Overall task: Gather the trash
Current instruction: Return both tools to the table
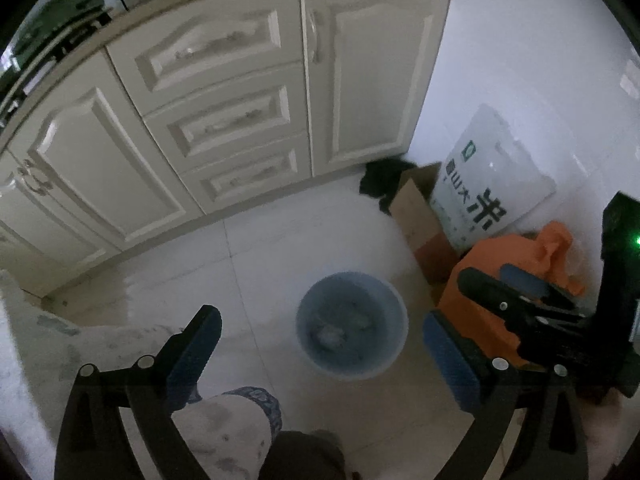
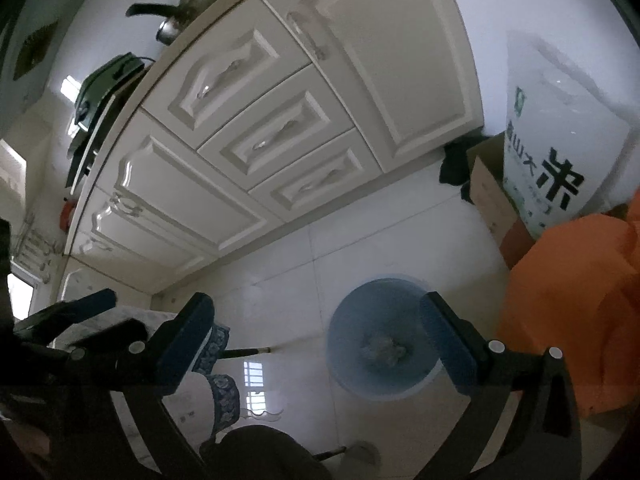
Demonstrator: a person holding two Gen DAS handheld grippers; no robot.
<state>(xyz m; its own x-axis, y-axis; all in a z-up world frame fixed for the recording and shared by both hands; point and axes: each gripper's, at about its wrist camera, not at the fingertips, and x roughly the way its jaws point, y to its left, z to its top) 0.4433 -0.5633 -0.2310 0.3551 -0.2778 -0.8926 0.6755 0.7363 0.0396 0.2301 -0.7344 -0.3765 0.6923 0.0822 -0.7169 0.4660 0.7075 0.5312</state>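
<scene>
The left gripper hangs over white floor with its jaws wide apart and nothing between them. To its left a cloth-covered table edge crowds the left finger; ahead, a cream cabinet runs across the far side, leaving an open strip of tile between its base and the fingers. Straight ahead, between the fingers, stands the blue bin (round, rim up), with crumpled pale trash lying at its bottom. The exact pieces are too blurred to tell apart. Right of the bin, an orange bag sits partly behind the right gripper, which reaches in from the right edge. Beyond these a cardboard box holds a white rice sack, and a dark bundle lies at the cabinet's corner, unclear what it is.

From the right wrist view, the right gripper is also spread open and empty. The left gripper shows to its left, over the table edge. The bin lies ahead, half covered by the right finger, with trash inside. The orange bag fills the right side, cut off by the frame. Below, a dark shape and a blue-patterned cloth are hard to read.
</scene>
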